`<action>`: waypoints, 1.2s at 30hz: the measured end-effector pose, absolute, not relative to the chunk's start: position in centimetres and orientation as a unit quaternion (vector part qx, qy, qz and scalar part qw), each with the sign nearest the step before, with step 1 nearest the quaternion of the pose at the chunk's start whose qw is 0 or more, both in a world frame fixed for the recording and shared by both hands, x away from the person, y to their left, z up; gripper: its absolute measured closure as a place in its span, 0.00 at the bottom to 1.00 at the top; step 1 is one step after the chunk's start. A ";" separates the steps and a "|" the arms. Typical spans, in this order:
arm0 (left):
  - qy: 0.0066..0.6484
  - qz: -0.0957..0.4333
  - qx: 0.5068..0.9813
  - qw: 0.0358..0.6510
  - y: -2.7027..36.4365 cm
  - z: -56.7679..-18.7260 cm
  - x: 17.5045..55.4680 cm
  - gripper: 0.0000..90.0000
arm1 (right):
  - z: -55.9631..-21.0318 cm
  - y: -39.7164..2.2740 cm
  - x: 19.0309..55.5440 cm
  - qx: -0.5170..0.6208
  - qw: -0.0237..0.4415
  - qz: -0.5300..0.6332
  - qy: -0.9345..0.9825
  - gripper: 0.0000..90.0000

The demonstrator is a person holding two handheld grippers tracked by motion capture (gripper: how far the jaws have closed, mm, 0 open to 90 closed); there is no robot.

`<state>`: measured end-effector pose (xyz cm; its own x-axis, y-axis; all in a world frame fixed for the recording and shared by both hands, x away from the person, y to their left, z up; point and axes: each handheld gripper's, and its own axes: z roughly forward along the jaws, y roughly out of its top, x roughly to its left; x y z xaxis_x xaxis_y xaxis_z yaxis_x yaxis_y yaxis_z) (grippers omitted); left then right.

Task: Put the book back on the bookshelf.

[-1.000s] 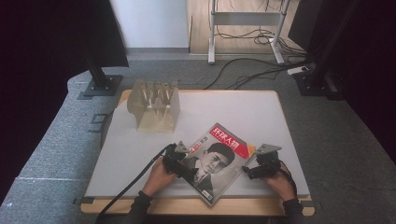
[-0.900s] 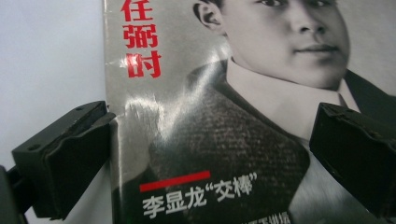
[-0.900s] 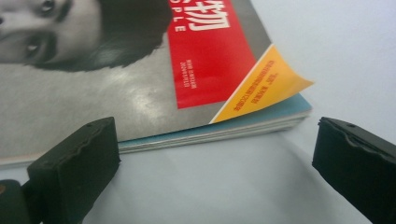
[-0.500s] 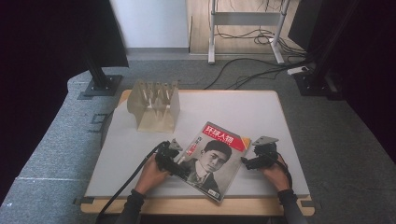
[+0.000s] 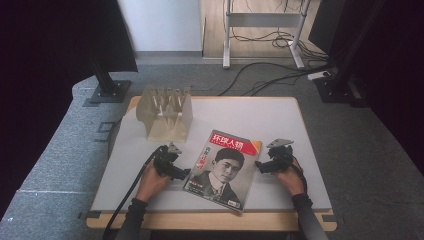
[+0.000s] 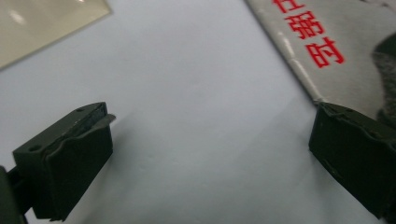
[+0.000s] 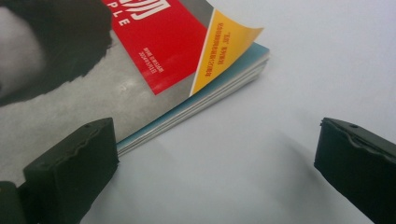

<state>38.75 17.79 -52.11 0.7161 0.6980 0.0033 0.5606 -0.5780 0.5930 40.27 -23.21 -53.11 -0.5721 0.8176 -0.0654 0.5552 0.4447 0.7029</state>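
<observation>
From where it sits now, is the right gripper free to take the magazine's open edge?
Probably yes: the right gripper is open, one finger already at the magazine's page edge, with bare table between and nothing blocking.

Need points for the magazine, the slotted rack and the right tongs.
magazine (image 5: 222, 167): high view, middle of the cover.
slotted rack (image 5: 165, 125): high view, its front wall.
right tongs (image 7: 215, 172): right gripper view, midway between the open tips.
</observation>
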 end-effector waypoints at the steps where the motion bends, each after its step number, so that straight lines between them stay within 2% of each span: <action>1: 0.355 0.117 0.881 0.290 17.6 -52.1 38.6 0.00 | -53.1 -23.1 40.5 0.416 0.204 0.323 0.825 0.00; 9: 0.346 0.114 0.882 0.298 17.1 -52.2 36.8 0.00 | -53.0 -22.4 42.6 0.423 0.207 0.318 0.823 0.00; 14: 0.337 0.114 0.883 0.307 16.6 -52.4 35.5 0.00 | -52.7 -22.6 42.8 0.420 0.195 0.323 0.826 0.13; 19: 0.324 0.115 0.884 0.317 15.5 -52.6 34.3 0.00 | -52.6 -23.2 41.7 0.418 0.196 0.315 0.829 0.10; 26: 0.311 0.114 0.885 0.327 14.4 -52.8 33.5 0.00 | -52.8 -22.9 42.7 0.426 0.193 0.316 0.825 0.03; 31: 0.300 0.111 0.888 0.330 13.7 -52.8 33.1 0.00 | -52.7 -22.7 43.6 0.428 0.196 0.311 0.826 0.04; 34: 0.296 0.108 0.889 0.332 13.8 -52.8 33.2 0.00 | -52.5 -22.8 43.6 0.428 0.194 0.308 0.827 0.08; 36: 0.293 0.107 0.890 0.332 13.9 -52.8 33.5 0.00 | -51.9 -22.8 43.5 0.429 0.181 0.323 0.824 0.08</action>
<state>33.46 13.94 -52.79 0.8049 0.5933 -0.0043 0.4514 -0.6077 0.6534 43.46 -22.82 -51.87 -0.5664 0.8239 -0.0211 0.5894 0.4229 0.6883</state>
